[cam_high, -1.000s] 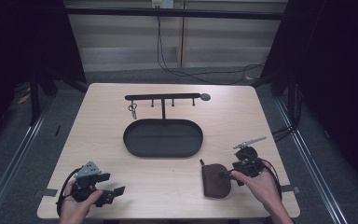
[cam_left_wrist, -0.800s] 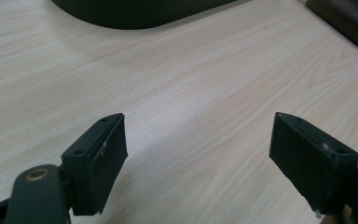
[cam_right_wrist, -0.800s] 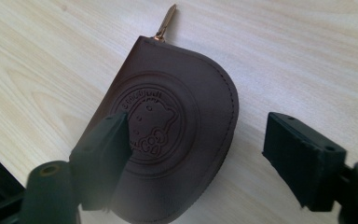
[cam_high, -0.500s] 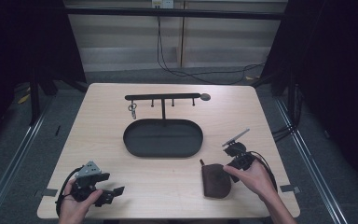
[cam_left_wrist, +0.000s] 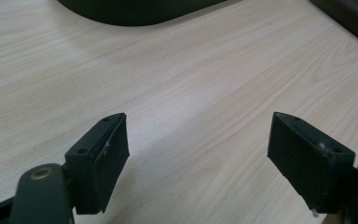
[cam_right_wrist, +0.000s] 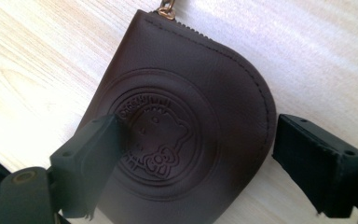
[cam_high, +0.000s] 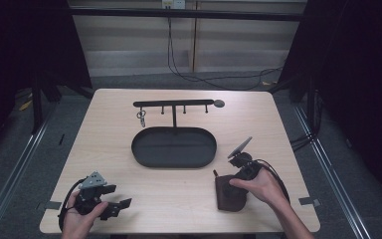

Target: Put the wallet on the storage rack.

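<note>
Pouch [cam_right_wrist: 182, 126] of dark brown leather lies flat on the counter [cam_high: 179, 199] near its front edge, right of centre, with the right claw [cam_right_wrist: 196, 163] directly over it. That claw's jaws are spread wide: the left jaw sits over the embossed round emblem on the pouch's face, the right jaw just off the curved stitched edge, over bare wood. Whether either jaw touches the leather I cannot tell. In the high view the person's right hand [cam_high: 258, 184] covers most of the right claw's body.

Judging by its look, the pouch is light, thin and soft, likely to flex or fold when squeezed, and smooth enough to slide on the wood. Lying flat, it offers little to pinch; the stitched rim or the end with the brass zip pull [cam_right_wrist: 166, 10] seems the best hold, with one jaw worked under the edge.

Farther out, the left claw [cam_left_wrist: 214, 154] rests low over bare counter at the front left, jaws wide apart and holding nothing. Behind both sits a dark oval tray [cam_high: 174, 147], and beyond it a black rack [cam_high: 174, 103] with hooks, one carrying a small metal ring [cam_high: 141, 116].

The emblem's lettering is too blurred to read, and the pouch's bottom edge is cut off in the right claw view.
</note>
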`<state>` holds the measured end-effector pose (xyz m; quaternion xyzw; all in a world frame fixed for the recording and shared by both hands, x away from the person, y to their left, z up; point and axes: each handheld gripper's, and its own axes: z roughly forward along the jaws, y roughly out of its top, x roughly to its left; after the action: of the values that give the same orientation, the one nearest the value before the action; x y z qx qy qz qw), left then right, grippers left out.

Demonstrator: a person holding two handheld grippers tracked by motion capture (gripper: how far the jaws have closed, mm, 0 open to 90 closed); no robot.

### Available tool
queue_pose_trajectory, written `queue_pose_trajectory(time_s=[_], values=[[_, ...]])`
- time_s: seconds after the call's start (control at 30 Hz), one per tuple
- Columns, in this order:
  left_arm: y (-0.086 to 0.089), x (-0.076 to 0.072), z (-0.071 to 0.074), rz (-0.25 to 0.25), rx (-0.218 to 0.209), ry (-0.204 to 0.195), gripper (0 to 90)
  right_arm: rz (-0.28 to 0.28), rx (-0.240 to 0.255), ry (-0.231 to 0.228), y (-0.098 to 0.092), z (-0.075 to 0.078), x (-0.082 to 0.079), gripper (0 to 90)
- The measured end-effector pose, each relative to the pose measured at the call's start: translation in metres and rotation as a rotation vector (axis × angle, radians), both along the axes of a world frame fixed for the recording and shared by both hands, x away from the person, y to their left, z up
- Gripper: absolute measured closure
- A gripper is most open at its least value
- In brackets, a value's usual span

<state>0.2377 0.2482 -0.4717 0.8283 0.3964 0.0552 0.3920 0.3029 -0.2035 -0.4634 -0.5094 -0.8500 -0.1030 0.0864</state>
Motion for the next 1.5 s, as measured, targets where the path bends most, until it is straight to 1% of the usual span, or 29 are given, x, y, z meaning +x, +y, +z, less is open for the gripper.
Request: queue_pose_trajectory(time_s=[0.03,0.07,0.1,0.2,0.23,0.3,0.33,0.37,0.43,0.47,0.5,0.57,0.67,0.83,0.87,0.9,0.93,1.0,1.03,1.07,1.13,1.17,1.2,1.27,1.3,1.37,1.43,1.5], values=[[0.000,0.000,0.000,0.006,-0.008,-0.002,20.3,-0.005,0.005,0.006,0.000,-0.001,0.001,16.3],[0.000,0.000,0.000,0.006,-0.008,-0.002,20.2,-0.004,0.018,0.019,-0.001,-0.001,0.001,19.5],[0.000,0.000,0.000,0.006,-0.010,-0.002,20.3,0.000,0.027,0.025,-0.001,-0.001,0.002,19.8],[0.000,0.000,0.000,0.002,-0.006,-0.004,20.3,-0.001,0.031,0.029,-0.001,0.000,0.002,22.0],[0.000,-0.001,0.000,0.004,-0.011,-0.003,20.3,0.000,0.035,0.030,-0.001,0.000,0.002,23.0],[0.001,0.000,0.000,0.017,0.003,-0.006,20.6,-0.002,0.041,0.030,-0.002,0.000,0.002,25.4],[0.002,0.000,0.000,0.024,0.002,-0.007,21.3,-0.012,0.046,0.029,-0.003,0.001,0.003,27.4],[0.002,0.001,-0.001,0.026,-0.006,-0.002,21.4,-0.014,0.051,0.031,-0.005,0.001,0.004,29.9],[0.003,0.001,0.000,0.024,-0.013,0.003,21.4,-0.032,0.070,0.018,-0.010,0.003,0.005,39.1],[0.003,0.000,0.000,0.024,-0.017,0.001,21.4,-0.037,0.075,0.018,-0.012,0.004,0.006,42.1],[0.003,0.000,0.000,0.024,-0.017,0.000,21.4,-0.047,0.086,0.018,-0.014,0.004,0.007,44.2],[0.003,0.000,0.000,0.020,-0.014,0.001,21.4,-0.055,0.091,0.019,-0.016,0.005,0.008,47.9],[0.002,0.001,0.000,0.017,-0.009,0.002,21.4,-0.063,0.093,0.005,-0.017,0.010,0.009,58.0],[0.004,0.000,0.000,0.013,-0.014,-0.001,21.4,-0.057,0.070,-0.003,-0.012,0.017,0.013,62.6],[0.004,0.000,0.001,0.015,-0.014,-0.003,21.3,-0.055,0.067,-0.007,-0.011,0.019,0.013,64.9],[0.004,0.000,0.000,0.018,-0.017,-0.003,21.3,-0.055,0.074,-0.015,-0.010,0.021,0.014,68.2],[0.004,0.000,0.000,0.018,-0.018,-0.001,21.3,-0.056,0.078,-0.024,-0.010,0.024,0.014,69.3],[0.003,0.000,0.000,0.013,-0.018,0.002,21.3,-0.042,0.052,-0.038,-0.008,0.029,0.014,70.8],[0.002,0.000,-0.001,0.008,-0.015,0.004,21.3,-0.039,0.052,-0.034,-0.008,0.031,0.015,71.6],[0.001,0.001,-0.001,0.002,-0.010,0.008,21.3,-0.032,0.056,-0.040,-0.008,0.032,0.015,72.0],[-0.001,0.001,-0.001,0.001,-0.006,0.004,21.2,-0.026,0.037,-0.045,-0.006,0.035,0.016,72.7],[-0.001,0.001,-0.001,-0.003,-0.005,0.002,21.3,-0.024,0.038,-0.049,-0.006,0.036,0.017,73.5],[-0.001,0.001,-0.001,-0.003,-0.013,0.010,21.2,-0.020,0.038,-0.049,-0.005,0.038,0.017,74.6],[-0.001,0.000,-0.001,0.002,-0.014,0.007,21.3,-0.017,0.044,-0.043,-0.004,0.041,0.018,76.1],[0.000,0.000,-0.001,0.004,-0.011,0.006,21.3,-0.011,0.031,-0.040,-0.003,0.043,0.018,77.3],[0.000,0.000,0.000,0.002,-0.006,-0.001,21.1,-0.011,0.033,-0.048,-0.002,0.047,0.020,79.5],[0.000,0.000,0.000,-0.003,-0.002,0.001,20.7,-0.008,0.010,-0.051,0.000,0.050,0.021,80.1],[-0.001,-0.001,0.000,-0.003,-0.002,-0.002,20.8,0.014,-0.003,-0.051,0.003,0.054,0.021,81.0]])
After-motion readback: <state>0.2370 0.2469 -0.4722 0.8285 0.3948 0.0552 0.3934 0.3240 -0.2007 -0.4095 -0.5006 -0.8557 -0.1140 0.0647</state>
